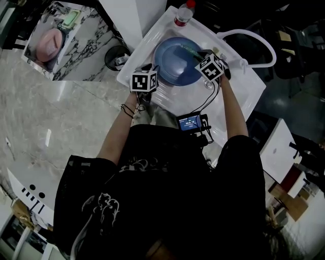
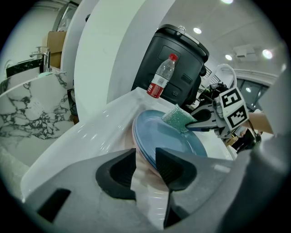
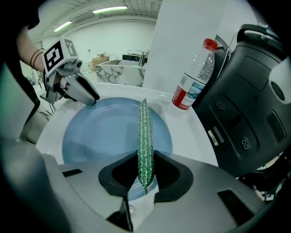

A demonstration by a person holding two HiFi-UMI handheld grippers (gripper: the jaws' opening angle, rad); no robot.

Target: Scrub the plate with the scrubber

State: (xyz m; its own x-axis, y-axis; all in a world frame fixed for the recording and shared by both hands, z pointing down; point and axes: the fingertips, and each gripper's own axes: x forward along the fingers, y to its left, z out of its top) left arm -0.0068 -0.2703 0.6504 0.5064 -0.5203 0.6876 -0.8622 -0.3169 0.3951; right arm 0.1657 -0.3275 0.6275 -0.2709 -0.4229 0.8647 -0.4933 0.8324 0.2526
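A blue plate (image 1: 175, 61) stands tilted in the white sink (image 1: 238, 89). My left gripper (image 1: 152, 76) is shut on the plate's near left rim. In the left gripper view the rim (image 2: 142, 144) runs between the dark pads (image 2: 175, 168). My right gripper (image 1: 204, 56) is shut on a green sparkly scrubber (image 3: 144, 136), seen edge-on between its jaws above the plate (image 3: 109, 132). From the left gripper view the scrubber (image 2: 177, 117) rests against the plate's far rim, with the right gripper (image 2: 200, 122) behind it. The left gripper's tip (image 3: 91, 98) shows on the plate's edge.
A clear water bottle with a red cap (image 1: 184, 12) stands on the sink's far corner. A black bin (image 2: 182, 63) is beside the sink, behind the bottle. A white hose (image 1: 256, 40) loops at the right. A marble counter (image 1: 76, 45) lies to the left.
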